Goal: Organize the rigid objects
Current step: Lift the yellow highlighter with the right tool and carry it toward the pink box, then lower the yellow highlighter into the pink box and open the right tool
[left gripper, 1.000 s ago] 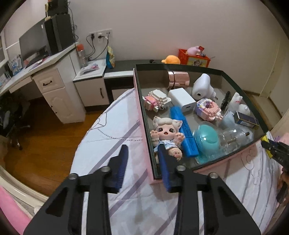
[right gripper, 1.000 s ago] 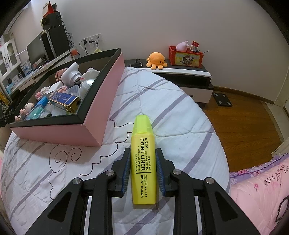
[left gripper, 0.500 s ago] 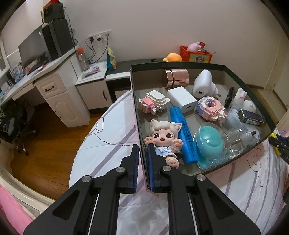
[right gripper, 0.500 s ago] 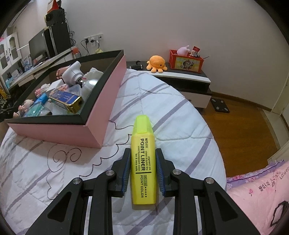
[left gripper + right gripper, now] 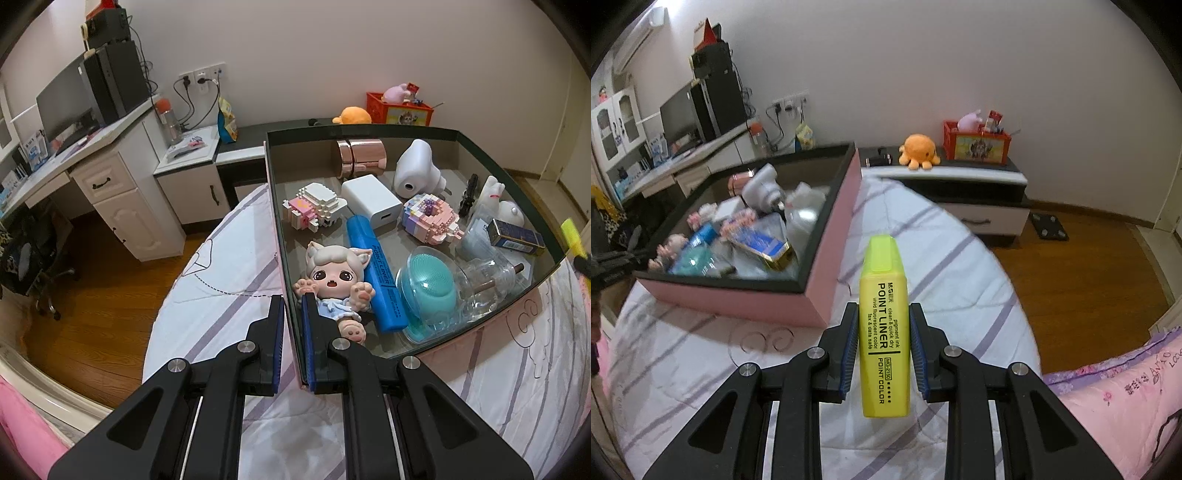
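A pink box (image 5: 284, 273) with a dark rim sits on the striped bed; it also shows in the right wrist view (image 5: 827, 236). It holds a doll (image 5: 336, 277), a blue highlighter (image 5: 376, 269), a teal brush (image 5: 430, 288), block toys, a white charger and other small items. My left gripper (image 5: 293, 310) is shut on the box's left wall near its front corner. My right gripper (image 5: 882, 321) is shut on a yellow highlighter (image 5: 884, 332), held above the bed to the right of the box. Its tip shows at the left wrist view's right edge (image 5: 571, 236).
A white desk and cabinets (image 5: 122, 195) stand left of the bed over a wooden floor. A low black and white cabinet (image 5: 960, 192) with an orange plush (image 5: 919, 151) and a red crate (image 5: 977, 142) stands behind the bed. A pink quilt (image 5: 1126, 384) lies at the lower right.
My left gripper closed from wide open onto the box's left wall. My right gripper, still holding the yellow highlighter, rose and swung a little toward the box.
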`<state>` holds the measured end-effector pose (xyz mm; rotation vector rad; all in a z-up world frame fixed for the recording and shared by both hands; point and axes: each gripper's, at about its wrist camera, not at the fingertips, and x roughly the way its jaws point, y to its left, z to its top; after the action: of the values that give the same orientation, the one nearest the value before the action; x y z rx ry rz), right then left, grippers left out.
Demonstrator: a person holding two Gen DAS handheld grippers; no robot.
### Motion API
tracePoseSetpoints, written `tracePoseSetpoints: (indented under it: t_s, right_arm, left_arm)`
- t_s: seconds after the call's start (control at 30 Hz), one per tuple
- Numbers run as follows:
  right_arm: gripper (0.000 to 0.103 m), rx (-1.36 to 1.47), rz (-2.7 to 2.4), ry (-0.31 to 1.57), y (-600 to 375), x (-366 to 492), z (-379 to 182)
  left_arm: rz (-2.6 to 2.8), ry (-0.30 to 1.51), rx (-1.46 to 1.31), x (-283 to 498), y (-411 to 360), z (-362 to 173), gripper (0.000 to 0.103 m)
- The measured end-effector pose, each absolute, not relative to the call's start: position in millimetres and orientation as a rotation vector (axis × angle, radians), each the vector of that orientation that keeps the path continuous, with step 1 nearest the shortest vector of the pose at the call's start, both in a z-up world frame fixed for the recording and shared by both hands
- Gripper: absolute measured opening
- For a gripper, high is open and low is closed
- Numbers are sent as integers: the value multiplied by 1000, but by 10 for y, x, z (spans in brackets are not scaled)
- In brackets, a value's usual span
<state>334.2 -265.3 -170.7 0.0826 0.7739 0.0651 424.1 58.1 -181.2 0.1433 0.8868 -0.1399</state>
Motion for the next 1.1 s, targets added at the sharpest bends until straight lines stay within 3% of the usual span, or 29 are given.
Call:
tracePoseSetpoints:
  t_s: [0.3, 0.73, 0.8, 0.87, 0.97, 1.03, 1.1]
  right_arm:
    - [26, 54, 165, 691, -2204, 3578, -1236]
    - [27, -4, 369, 810, -1144, 4261, -1600]
    - [34, -11, 356, 788, -1167, 4211, -1578]
    - [59, 28, 358, 765, -1250, 4134, -1514]
    - [70, 44, 339, 716, -1324, 4016, -1399]
    - [79, 36, 308, 702, -1384, 3892, -1324]
    - [82, 33, 274, 678, -1447, 3745, -1235]
  left_arm:
    - [-136, 886, 145, 4235, 573, -1817, 9]
    - [-122, 889, 154, 4236, 569, -1806, 9]
    - [-114, 887, 155, 4218, 567, -1795, 10]
    - [-115, 881, 158, 4172, 556, -1762, 11]
    - [-119, 865, 142, 4092, 532, -1680, 26]
    - [-126, 837, 131, 3983, 512, -1576, 47]
    - [-133, 796, 116, 3851, 482, -1445, 60]
